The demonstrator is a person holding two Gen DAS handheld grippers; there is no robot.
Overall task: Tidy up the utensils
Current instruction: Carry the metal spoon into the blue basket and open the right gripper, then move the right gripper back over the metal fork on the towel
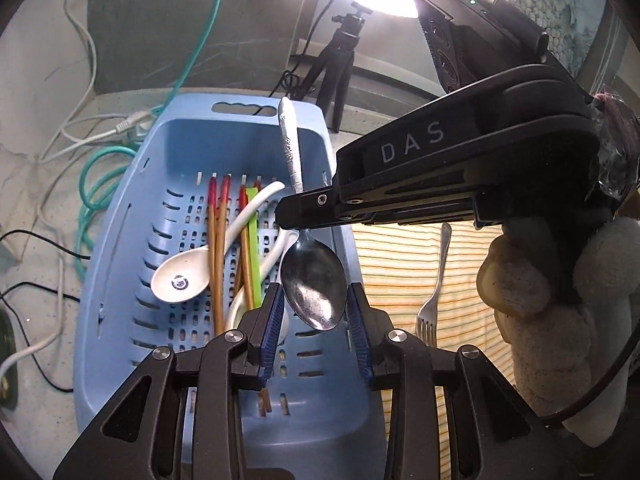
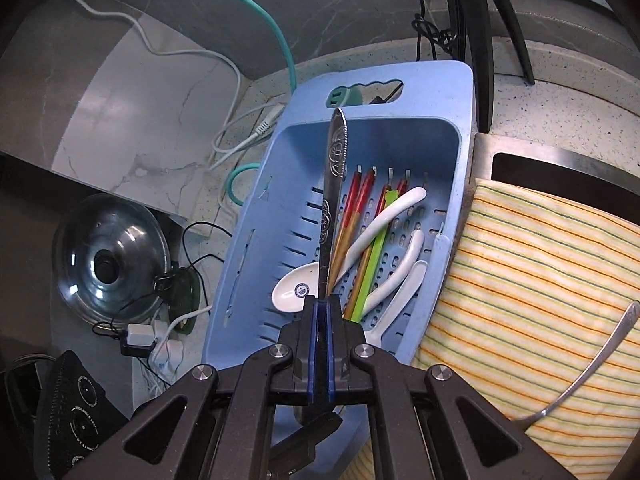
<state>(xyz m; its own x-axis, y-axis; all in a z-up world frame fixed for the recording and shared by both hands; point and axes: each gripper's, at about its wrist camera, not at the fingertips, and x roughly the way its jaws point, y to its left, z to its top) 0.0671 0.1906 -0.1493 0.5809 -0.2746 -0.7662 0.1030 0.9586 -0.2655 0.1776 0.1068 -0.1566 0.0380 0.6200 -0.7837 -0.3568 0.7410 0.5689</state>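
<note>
Left wrist camera sat behind its own claw (image 1: 316, 328), tilted steeply down, close over the near end of the blue basket (image 1: 120, 240) on the bench (image 1: 36, 264). Right wrist camera peered down past its claw (image 2: 322, 320) from the striped cloth's (image 2: 540, 264) side. Both views shared the basket, the held spoon (image 1: 314, 284) and the cloth.

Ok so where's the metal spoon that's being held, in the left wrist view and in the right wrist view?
Left wrist view: the metal spoon hangs at centre, bowl down between the left gripper's open fingers, its neck clamped by the right gripper.
Right wrist view: only the spoon's handle shows, rising at centre from the shut right gripper.
Shared landmark: the blue basket behind it.
</note>
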